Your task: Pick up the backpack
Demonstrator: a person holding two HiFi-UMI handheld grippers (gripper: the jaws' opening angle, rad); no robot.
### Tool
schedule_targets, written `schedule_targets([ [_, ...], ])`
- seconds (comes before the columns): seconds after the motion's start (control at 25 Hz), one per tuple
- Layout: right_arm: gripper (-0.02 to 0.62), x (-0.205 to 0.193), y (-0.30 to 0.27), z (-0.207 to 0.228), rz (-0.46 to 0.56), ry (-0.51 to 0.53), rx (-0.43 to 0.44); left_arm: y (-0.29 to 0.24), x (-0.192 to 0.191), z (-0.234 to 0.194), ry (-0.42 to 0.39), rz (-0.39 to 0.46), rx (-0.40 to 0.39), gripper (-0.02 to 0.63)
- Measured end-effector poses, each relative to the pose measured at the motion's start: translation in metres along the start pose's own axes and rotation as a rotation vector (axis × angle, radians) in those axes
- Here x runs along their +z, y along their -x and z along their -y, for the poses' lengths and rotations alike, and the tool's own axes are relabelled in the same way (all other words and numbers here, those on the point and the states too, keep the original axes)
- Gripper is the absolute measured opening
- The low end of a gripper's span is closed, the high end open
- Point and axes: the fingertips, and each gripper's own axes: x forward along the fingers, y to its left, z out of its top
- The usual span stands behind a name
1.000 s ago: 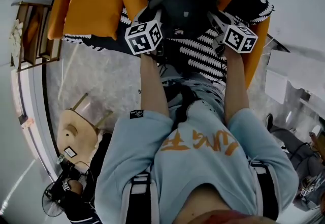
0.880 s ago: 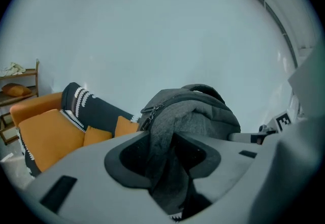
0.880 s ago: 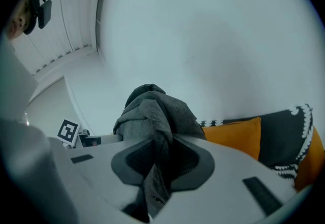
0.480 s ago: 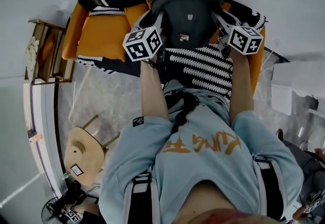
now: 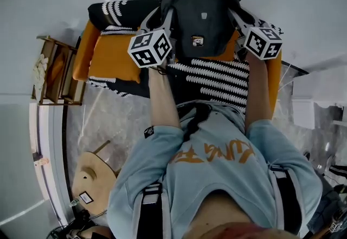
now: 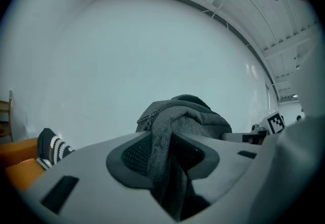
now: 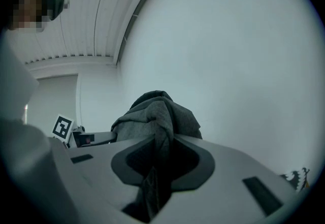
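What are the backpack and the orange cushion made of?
The backpack looks like matte dark grey woven fabric: it bunches into soft folds, and a zipper shows along one seam. The orange cushion seems to be smooth cloth or faux leather over soft padding. It looks plump, but I cannot tell which covering it is.

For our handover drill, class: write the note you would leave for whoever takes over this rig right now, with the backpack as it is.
Left hand-held gripper: jaws closing, backpack fabric pinched between them.
Right hand-held gripper: shut on backpack fabric.
Backpack: held up at both sides, above the orange sofa.
Done: grasp and lift.
To do: hold it steady.
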Motion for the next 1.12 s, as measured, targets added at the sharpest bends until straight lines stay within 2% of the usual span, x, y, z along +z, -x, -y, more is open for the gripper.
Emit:
schedule_targets([
  [0.24,0.084,0.034,-0.006,-0.013,0.081,0.088,-0.033,-0.004,0.034,-0.003,-0.030,0.081,-0.085,0.143],
  [0.4,0.084,0.046,-0.001,-0.017,0.120,0.102,-0.048,-0.006,0.043,0.002,-0.038,0.117,-0.139,0.140],
  [0.76,0.084,0.045,0.013,-0.010,0.139,0.096,-0.097,-0.015,0.035,0.011,-0.012,0.108,-0.200,0.135],
  [1.12,0.084,0.040,0.013,-0.004,0.132,0.099,-0.107,-0.023,0.029,0.011,0.002,0.103,-0.216,0.133],
])
